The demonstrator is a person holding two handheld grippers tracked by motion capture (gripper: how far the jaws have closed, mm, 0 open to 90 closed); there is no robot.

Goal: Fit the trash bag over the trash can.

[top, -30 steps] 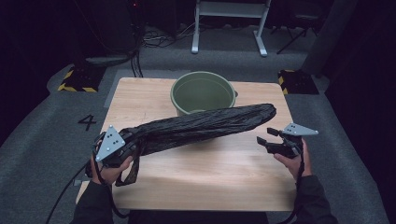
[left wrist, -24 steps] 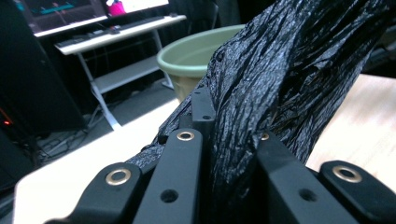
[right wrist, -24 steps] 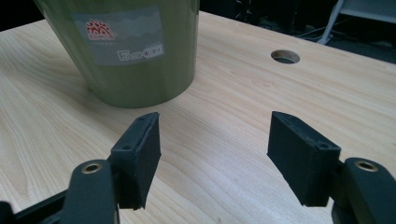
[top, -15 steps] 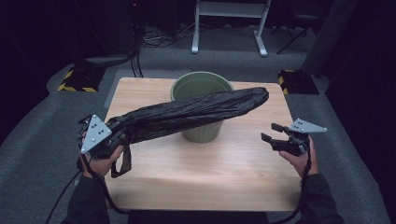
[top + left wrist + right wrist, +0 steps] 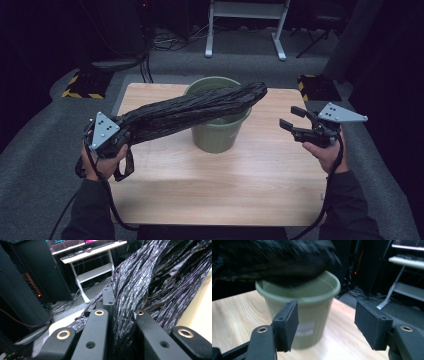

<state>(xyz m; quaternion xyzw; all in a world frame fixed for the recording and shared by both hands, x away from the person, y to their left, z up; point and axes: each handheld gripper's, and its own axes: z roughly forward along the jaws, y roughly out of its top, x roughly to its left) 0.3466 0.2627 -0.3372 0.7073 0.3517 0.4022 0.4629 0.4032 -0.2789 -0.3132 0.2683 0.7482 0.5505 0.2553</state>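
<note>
You hold a two-jaw gripper in each hand over a wooden table (image 5: pixel 210 185). Your left gripper (image 5: pixel 121 136) is clamped tight on one end of a long, bunched black bag (image 5: pixel 190 111), off the table's left edge; in the left gripper view the crinkled plastic (image 5: pixel 155 282) is squeezed between the two black jaws. The bag stretches in the air from that grip toward the table's far right, and its free end lies over the mouth of a green bucket (image 5: pixel 220 135). The bucket stands upright on the table, nearer the far edge, about midway between the left and right edges. Your right gripper (image 5: pixel 292 119) hovers above the table's right edge with its jaws apart and nothing between them, pointing at the bucket (image 5: pixel 307 305), well apart from it and the bag's blurred end (image 5: pixel 274 260).
</note>
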